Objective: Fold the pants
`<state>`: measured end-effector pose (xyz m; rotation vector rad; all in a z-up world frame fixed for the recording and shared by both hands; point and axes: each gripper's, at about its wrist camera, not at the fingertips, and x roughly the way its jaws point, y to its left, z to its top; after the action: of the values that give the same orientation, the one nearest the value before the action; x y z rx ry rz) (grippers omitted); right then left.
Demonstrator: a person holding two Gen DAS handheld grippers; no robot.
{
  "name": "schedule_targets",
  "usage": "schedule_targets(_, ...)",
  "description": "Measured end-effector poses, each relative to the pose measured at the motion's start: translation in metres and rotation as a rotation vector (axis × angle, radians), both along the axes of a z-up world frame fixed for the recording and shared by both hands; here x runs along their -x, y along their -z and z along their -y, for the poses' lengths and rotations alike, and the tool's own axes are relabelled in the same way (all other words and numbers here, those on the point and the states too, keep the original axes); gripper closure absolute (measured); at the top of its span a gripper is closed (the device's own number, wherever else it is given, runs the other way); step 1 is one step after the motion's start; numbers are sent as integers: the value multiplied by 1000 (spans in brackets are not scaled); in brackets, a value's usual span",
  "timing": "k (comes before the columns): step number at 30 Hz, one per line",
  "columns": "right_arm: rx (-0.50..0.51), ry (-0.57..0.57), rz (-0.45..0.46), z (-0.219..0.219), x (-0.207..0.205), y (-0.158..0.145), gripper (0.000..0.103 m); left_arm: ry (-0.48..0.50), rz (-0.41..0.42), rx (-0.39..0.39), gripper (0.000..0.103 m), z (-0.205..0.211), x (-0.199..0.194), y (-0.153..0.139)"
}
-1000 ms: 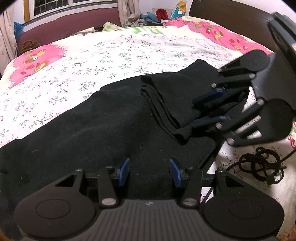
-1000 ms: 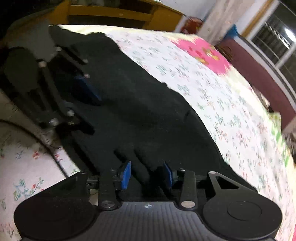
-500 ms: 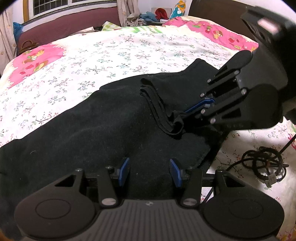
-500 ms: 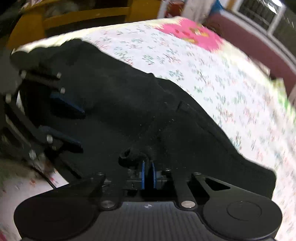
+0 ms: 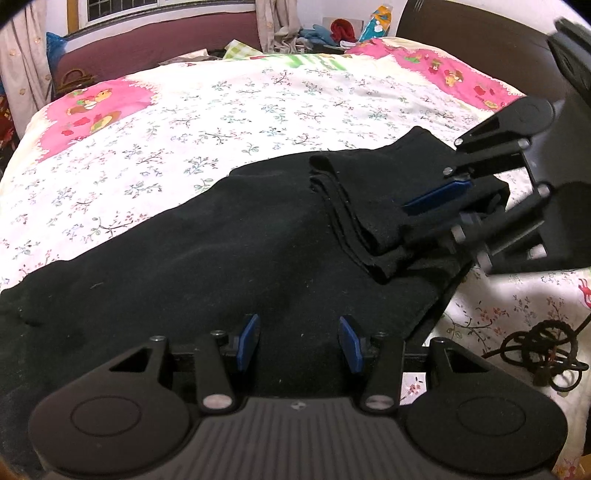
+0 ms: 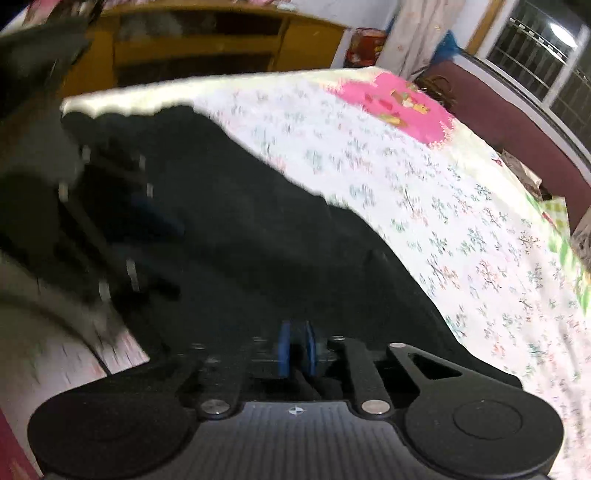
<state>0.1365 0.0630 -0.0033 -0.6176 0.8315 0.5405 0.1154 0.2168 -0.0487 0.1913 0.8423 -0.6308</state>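
A bed (image 5: pixel 258 110) under a white floral sheet with pink patches fills the room; a dark headboard (image 5: pixel 461 33) stands at one end; a barred window (image 5: pixel 122 7) sits above a maroon ledge; yellow wooden shelving (image 6: pixel 207 48) lines another wall; curtains (image 5: pixel 273 22) hang beside heaped clothes (image 5: pixel 325 31)

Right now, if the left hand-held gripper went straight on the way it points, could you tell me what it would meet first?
Most likely the black pants. The left hand-held gripper stands open, angled down over the flat cloth, with nothing else between; depth is hard to judge.
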Motion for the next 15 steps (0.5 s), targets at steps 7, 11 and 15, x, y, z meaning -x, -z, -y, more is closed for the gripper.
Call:
schedule_targets(7,101,-69,40,-1,4,20,75,1,-7,-14,46,5,-3,0)
schedule_targets(11,123,-41,66,-1,-5,28,75,8,-2,-26,46,8,-3,0)
schedule_targets(15,110,-36,73,4,5,28,78,-6,-16,-13,46,6,-2,3)
